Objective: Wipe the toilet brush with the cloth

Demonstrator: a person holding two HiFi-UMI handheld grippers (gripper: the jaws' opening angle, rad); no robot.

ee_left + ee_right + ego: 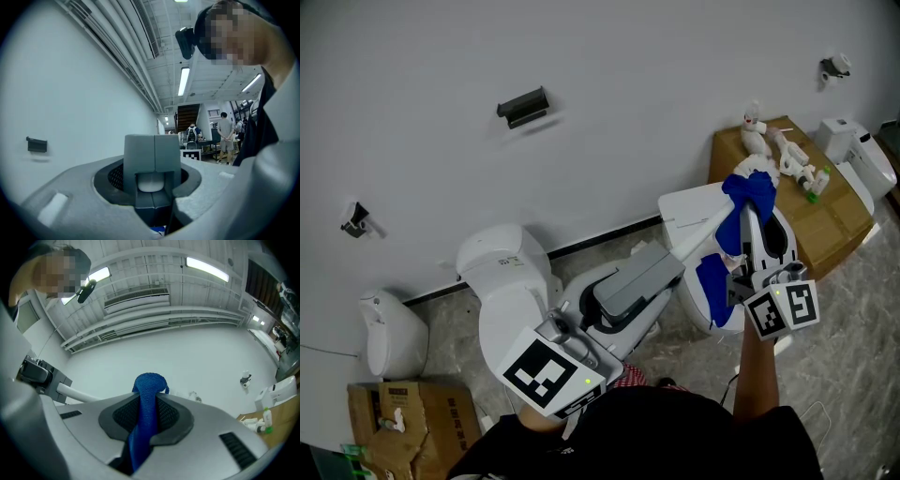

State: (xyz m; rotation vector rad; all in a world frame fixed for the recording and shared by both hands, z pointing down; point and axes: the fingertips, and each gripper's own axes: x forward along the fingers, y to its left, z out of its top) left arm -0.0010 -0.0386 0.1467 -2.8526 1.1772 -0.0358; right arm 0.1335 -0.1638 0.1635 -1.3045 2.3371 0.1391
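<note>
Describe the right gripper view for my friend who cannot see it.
A blue cloth is pinched between the right tongs and bunches up above them, in front of a plain white wall. At the left, the white rod of the toilet brush pokes in; at the lower right sits a cardboard box with bottles.

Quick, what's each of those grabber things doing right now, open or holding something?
The left gripper is closed on the grey end of the toilet brush.
The right gripper is closed on the blue cloth.
</note>
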